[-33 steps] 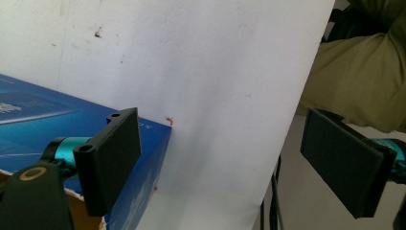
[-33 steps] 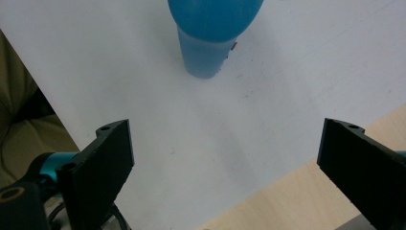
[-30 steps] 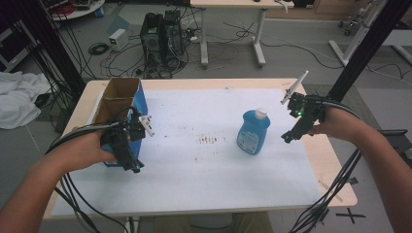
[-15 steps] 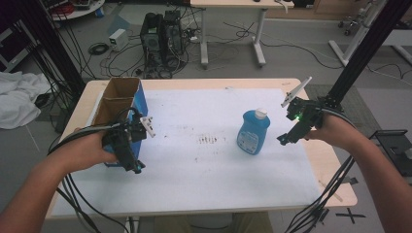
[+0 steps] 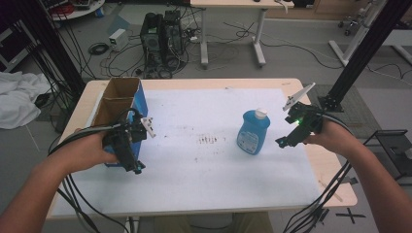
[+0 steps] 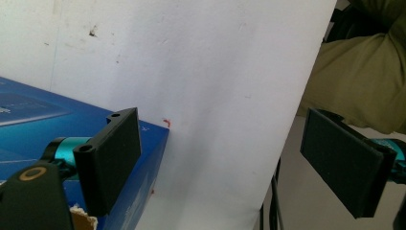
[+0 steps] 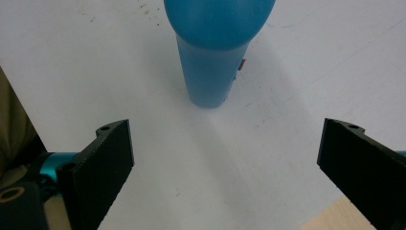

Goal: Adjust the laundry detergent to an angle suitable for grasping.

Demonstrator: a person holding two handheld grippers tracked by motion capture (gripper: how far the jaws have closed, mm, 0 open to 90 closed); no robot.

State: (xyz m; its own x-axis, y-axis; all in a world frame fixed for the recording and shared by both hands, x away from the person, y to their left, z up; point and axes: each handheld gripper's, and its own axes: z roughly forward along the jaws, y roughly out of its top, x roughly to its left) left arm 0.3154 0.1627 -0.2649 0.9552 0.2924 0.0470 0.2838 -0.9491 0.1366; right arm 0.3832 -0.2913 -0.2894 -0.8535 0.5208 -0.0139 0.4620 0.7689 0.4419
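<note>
A blue bottle (image 5: 253,133) with a white cap stands upright on the white sheet, right of the middle. My right gripper (image 5: 284,141) hovers just to its right, open, with the jaws aimed at the bottle (image 7: 216,45) and nothing between them. At the table's left stands a blue carton (image 5: 120,109) with an open cardboard top. My left gripper (image 5: 132,164) is at its near right corner, open. In the left gripper view one jaw overlaps the carton's blue side (image 6: 43,120) and the carton's corner reaches into the gap; I cannot tell if they touch.
A white sheet (image 5: 204,170) covers most of the wooden table (image 5: 335,179). Small dark specks (image 5: 208,140) mark the sheet's middle. Cables trail from both grippers over the near edge. Computers, desks and cables stand on the floor beyond the table.
My right gripper has drifted a little nearer and leftward, closer to the bottle. The left gripper has stayed at the carton's corner.
</note>
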